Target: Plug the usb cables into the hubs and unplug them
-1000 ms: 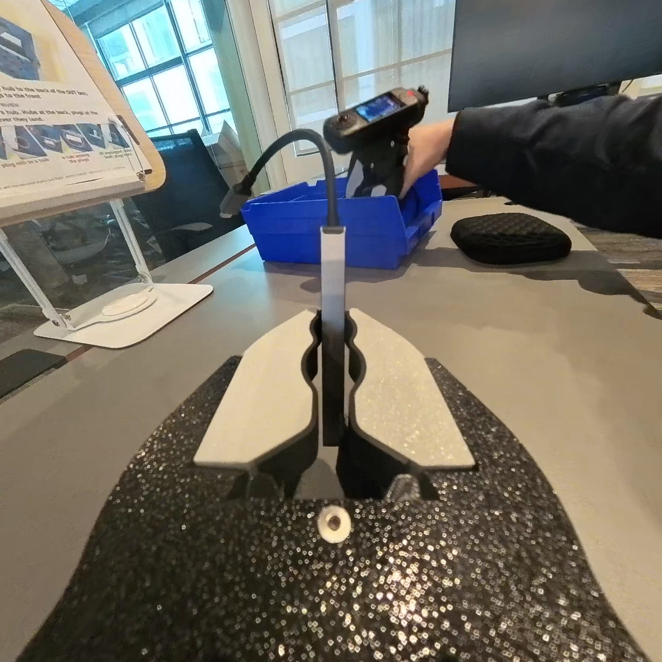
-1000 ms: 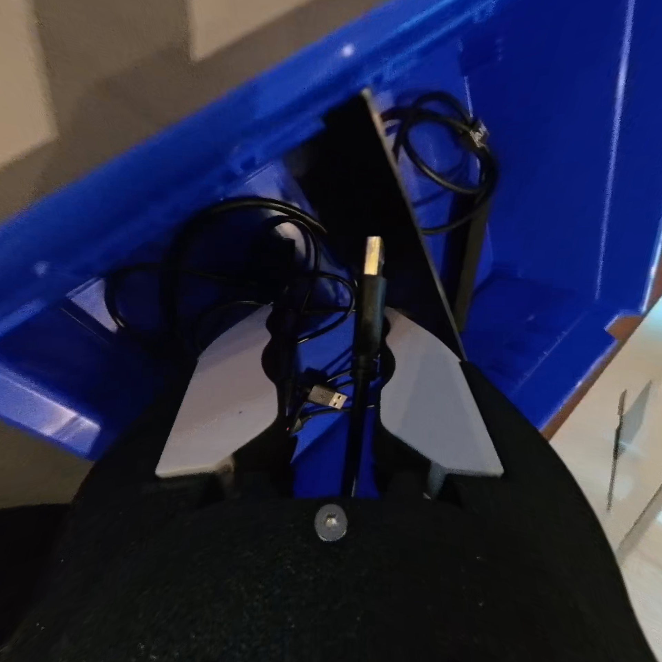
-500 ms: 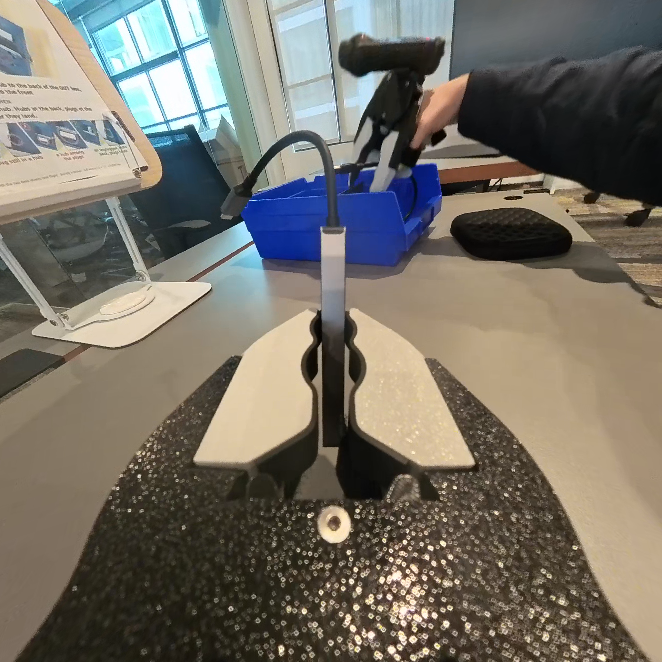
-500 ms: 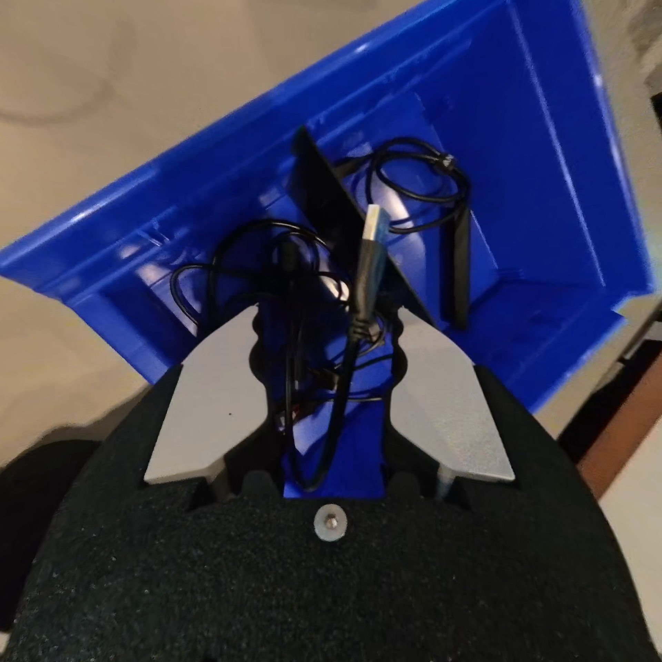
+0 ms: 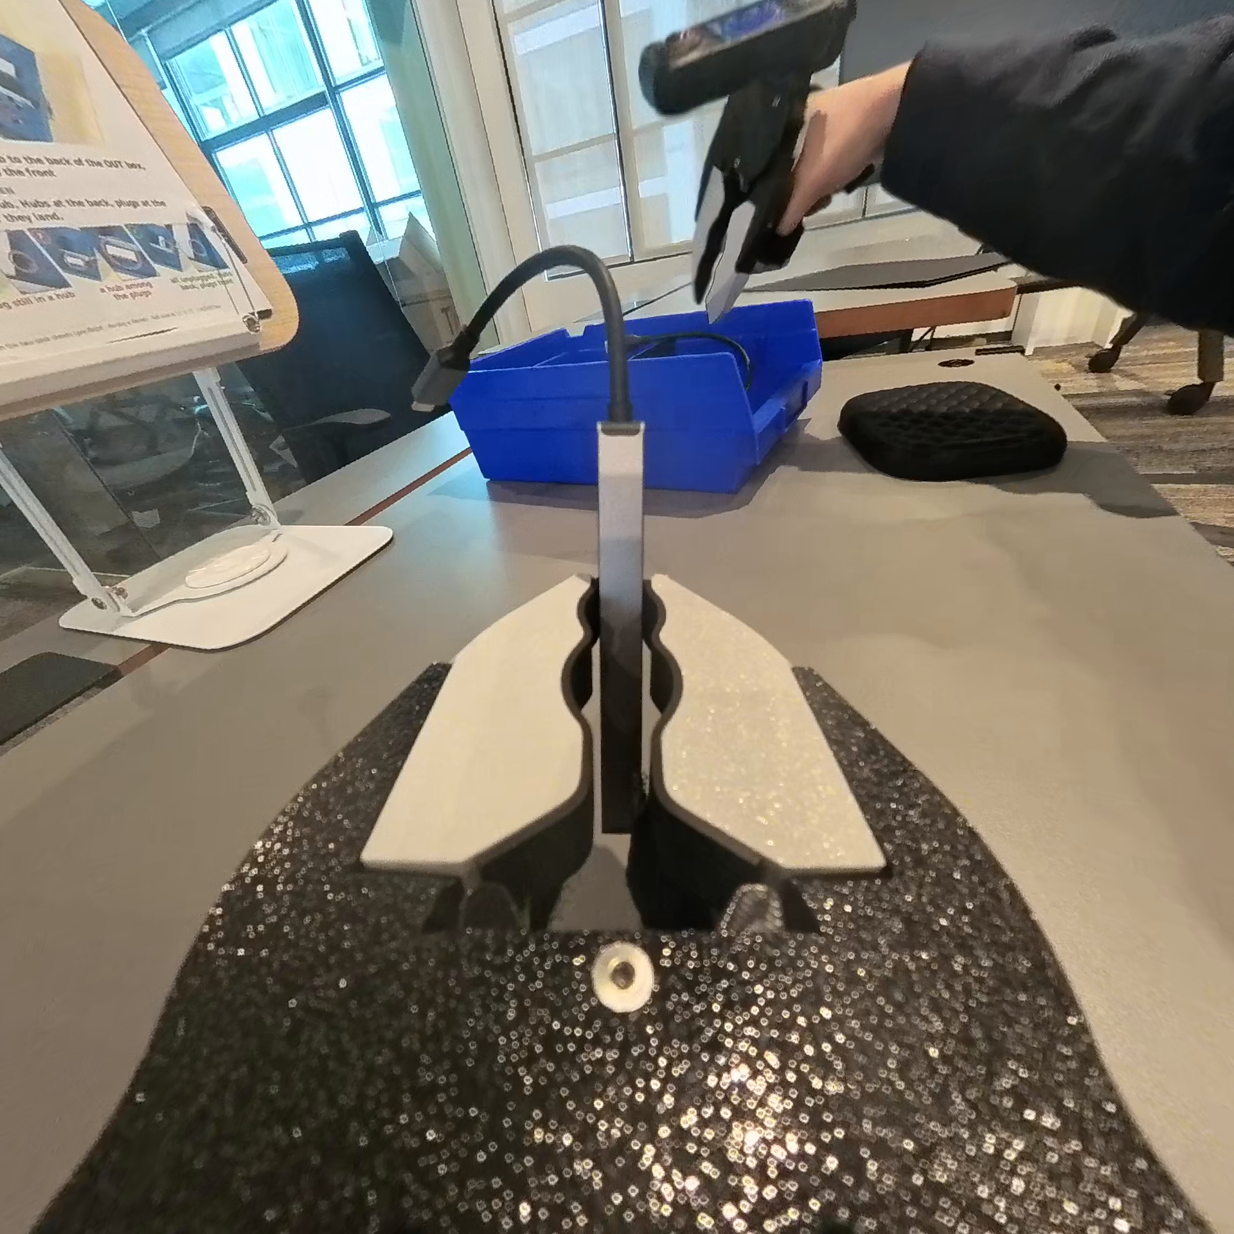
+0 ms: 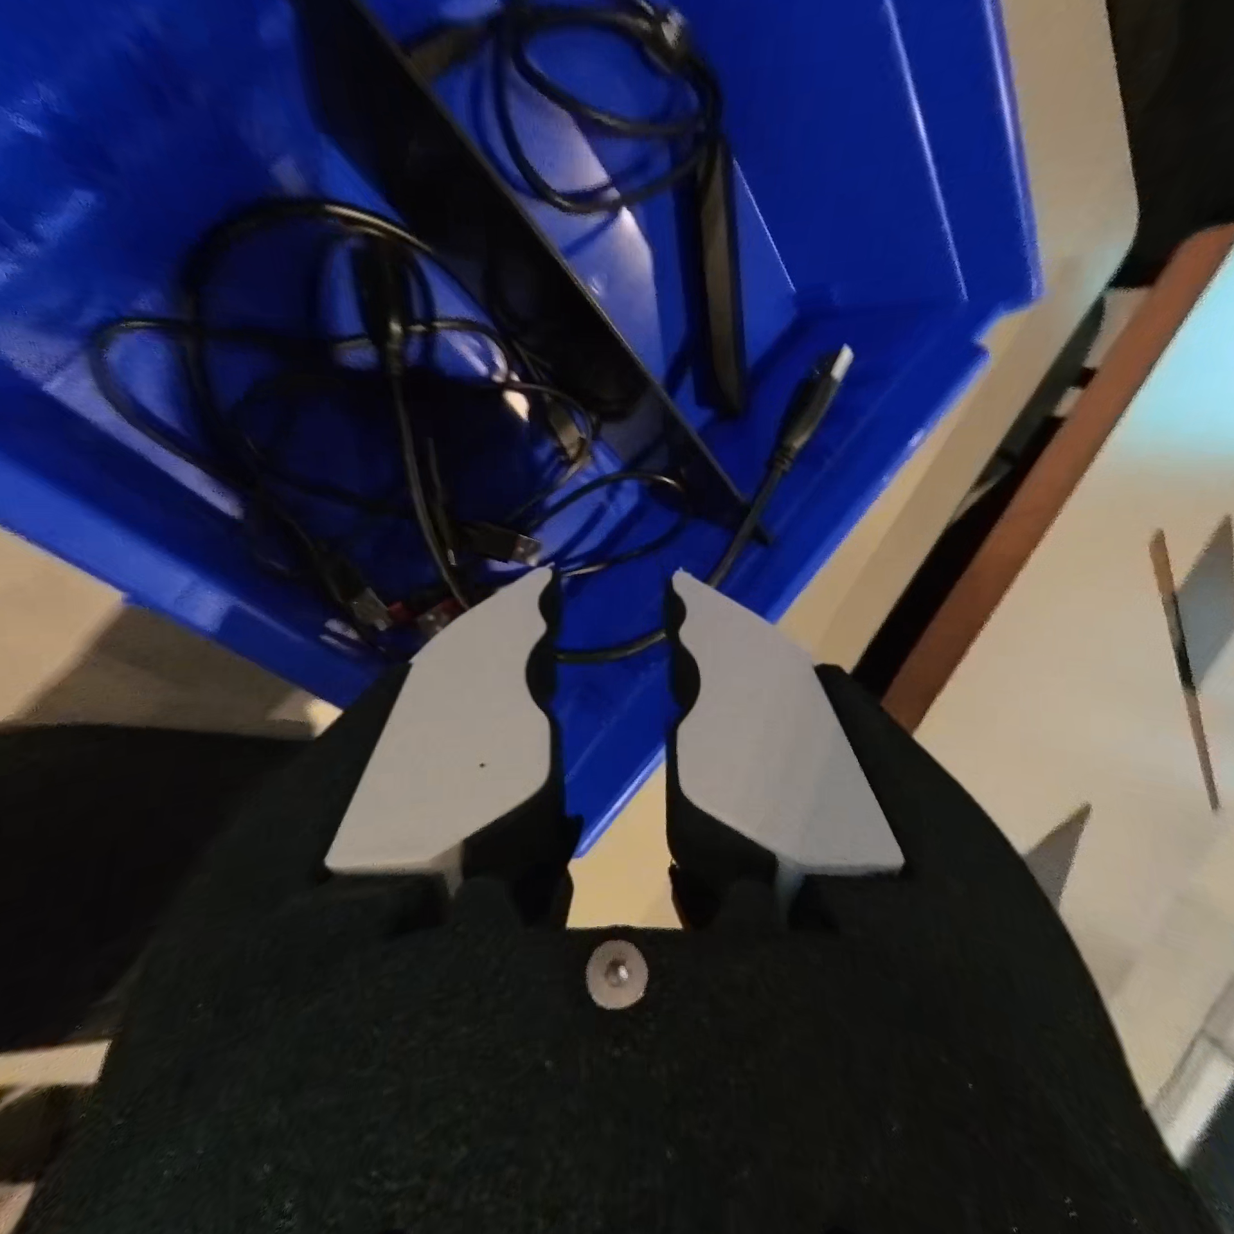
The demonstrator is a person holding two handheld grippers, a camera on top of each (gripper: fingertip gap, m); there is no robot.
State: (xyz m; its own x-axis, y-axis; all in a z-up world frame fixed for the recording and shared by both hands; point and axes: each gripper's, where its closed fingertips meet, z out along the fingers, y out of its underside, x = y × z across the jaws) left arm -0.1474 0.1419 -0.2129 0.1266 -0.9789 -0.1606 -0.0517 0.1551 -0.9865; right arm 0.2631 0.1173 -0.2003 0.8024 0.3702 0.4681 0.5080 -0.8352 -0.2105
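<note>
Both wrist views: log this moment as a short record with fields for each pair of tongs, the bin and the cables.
left tongs: shut on the hub, held upright above the table
hub lead: curls over, plug hanging free
right tongs: open, nothing gripped, above the bin
loose cable: plug near the bin's edge, apart from the tongs
bin contents: tangled black cables either side of a divider
</note>
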